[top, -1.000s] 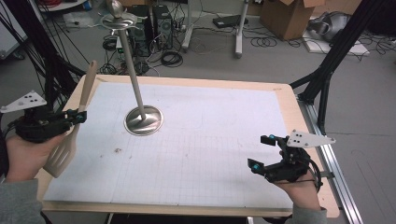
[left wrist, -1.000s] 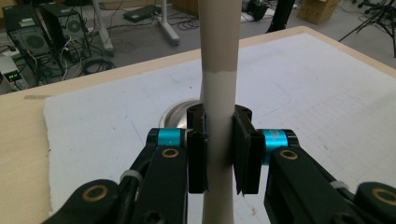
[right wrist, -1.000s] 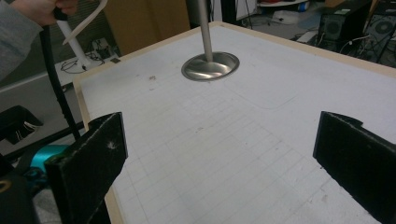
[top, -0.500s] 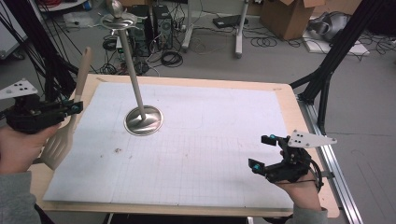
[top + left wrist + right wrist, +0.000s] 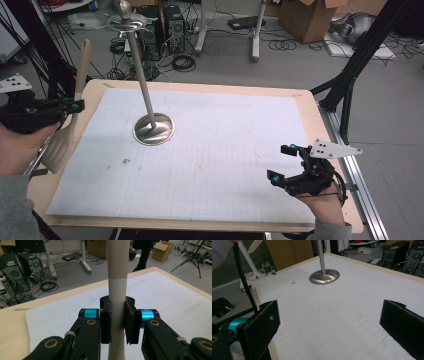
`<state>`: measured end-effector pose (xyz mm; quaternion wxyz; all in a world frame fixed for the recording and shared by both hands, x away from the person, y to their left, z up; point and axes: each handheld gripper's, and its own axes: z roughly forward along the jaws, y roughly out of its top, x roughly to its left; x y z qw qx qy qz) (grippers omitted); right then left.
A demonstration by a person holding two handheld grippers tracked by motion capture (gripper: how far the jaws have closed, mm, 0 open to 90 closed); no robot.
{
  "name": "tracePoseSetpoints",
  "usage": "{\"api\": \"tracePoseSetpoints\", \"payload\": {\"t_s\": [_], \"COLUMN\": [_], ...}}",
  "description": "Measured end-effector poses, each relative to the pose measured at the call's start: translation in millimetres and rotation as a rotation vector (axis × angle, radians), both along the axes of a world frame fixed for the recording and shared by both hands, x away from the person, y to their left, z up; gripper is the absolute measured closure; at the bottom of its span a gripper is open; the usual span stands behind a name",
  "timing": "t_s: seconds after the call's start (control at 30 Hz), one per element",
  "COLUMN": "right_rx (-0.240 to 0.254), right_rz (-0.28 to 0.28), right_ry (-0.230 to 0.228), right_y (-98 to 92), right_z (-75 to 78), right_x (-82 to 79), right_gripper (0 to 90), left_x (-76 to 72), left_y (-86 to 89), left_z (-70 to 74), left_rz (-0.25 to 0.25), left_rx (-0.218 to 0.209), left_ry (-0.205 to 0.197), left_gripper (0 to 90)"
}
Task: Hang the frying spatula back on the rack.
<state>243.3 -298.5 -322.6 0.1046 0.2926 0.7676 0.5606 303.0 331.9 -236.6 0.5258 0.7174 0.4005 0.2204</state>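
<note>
A pale wooden spatula stands nearly upright over the table's left edge, blade down and handle up. My left gripper is shut on its handle; in the left gripper view the handle runs up between the two black pads. At the right front of the white mat, my right gripper is open with nothing between its jaws, and the bare gridded mat lies between them. A metal stand with a round base and a tall pole rises from the mat's left middle; its base also lies ahead in the right gripper view.
The white grid mat covers a wooden table. An aluminium rail runs along the right edge beside black frame legs. Computer towers, cables and cardboard boxes lie on the floor beyond.
My left gripper has lifted and drawn left with the spatula, whose handle now stands more upright. The right gripper has stayed in place.
</note>
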Motion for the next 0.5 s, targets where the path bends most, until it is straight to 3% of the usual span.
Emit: {"api": "tracePoseSetpoints", "payload": {"t_s": [0.5], "right_rx": [0.016], "right_rz": [-0.012], "right_ry": [-0.006], "right_y": [-6.3], "right_z": [1.5], "right_x": [-2.5], "right_gripper": [1.7], "left_x": [11.2], "left_y": [-5.8], "left_z": [12.2], "left_rz": [-0.008], "left_rx": [-0.041], "left_ry": [-0.008], "left_gripper": [77.6]}}
